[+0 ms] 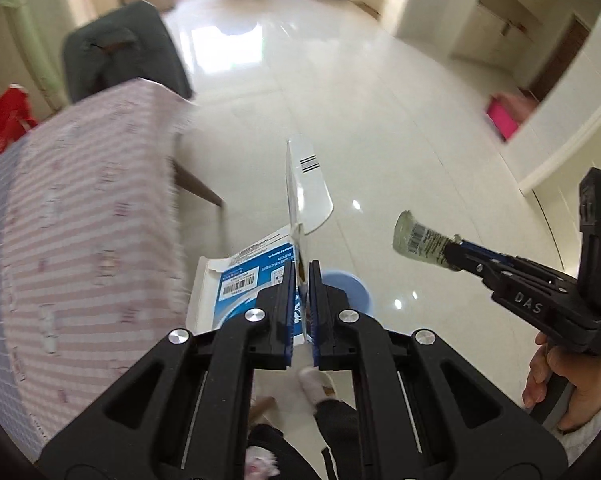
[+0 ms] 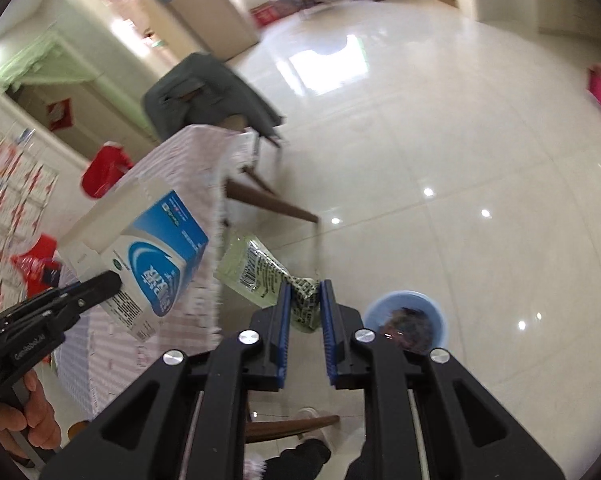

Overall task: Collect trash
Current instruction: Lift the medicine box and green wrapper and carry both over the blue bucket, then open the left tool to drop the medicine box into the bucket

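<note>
My left gripper [image 1: 304,276] is shut on the wall of an opened blue-and-white cardboard box [image 1: 244,280], whose white flap [image 1: 308,184] sticks up past the fingers. From the right wrist view the same box [image 2: 156,248] hangs at the left with the left gripper [image 2: 112,280] pinching its edge. My right gripper [image 2: 305,292] is shut on a crumpled clear plastic wrapper with a barcode label [image 2: 256,268]; in the left wrist view that wrapper [image 1: 418,240] juts from the right gripper [image 1: 452,250] at the right. A light blue bin [image 2: 408,320] stands on the floor below, with dark scraps inside; its rim [image 1: 346,282] peeks out behind my left fingers.
A table with a pink striped cloth [image 1: 80,220] fills the left, its wooden leg [image 1: 196,188] showing. A grey-covered chair [image 1: 116,52] stands behind it. Glossy white floor tiles [image 1: 380,100] stretch away. The person's slippered foot [image 1: 316,384] is below. A pink object [image 1: 500,116] lies far right.
</note>
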Available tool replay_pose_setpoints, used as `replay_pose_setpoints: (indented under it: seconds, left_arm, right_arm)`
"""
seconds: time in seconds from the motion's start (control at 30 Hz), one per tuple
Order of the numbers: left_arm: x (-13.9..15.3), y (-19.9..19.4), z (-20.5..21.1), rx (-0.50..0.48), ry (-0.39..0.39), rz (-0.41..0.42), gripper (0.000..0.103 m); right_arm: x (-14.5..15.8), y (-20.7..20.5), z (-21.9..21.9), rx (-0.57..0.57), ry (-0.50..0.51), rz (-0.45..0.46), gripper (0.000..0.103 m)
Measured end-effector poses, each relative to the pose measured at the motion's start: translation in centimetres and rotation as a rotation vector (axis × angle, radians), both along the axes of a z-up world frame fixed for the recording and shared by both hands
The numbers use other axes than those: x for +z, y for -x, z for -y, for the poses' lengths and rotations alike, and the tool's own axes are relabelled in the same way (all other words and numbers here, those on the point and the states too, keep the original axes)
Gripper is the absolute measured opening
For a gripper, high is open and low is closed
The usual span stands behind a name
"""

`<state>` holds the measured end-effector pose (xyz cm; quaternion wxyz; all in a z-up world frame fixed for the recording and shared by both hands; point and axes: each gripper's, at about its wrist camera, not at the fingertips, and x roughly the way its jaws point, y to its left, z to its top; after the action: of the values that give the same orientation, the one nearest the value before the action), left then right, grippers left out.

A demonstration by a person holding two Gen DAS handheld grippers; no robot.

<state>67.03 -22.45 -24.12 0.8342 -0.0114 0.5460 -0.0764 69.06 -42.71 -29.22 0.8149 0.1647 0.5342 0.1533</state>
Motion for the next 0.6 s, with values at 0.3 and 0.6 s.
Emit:
replay_pose_setpoints:
  seconds: [0.3, 0.6]
  left_arm:
    - [-6.5, -2.9, 8.1, -0.107, 0.068, -0.191, 0.006]
    - [-10.8, -4.9, 10.5, -0.112, 0.121, -0.34, 0.01]
  right_arm:
    - [-3.2, 2.5, 8.6, -0.149, 0.013, -0.05, 0.015]
    - [-4.5, 3.0, 11.1, -0.202, 0.0, -0.07, 0.014]
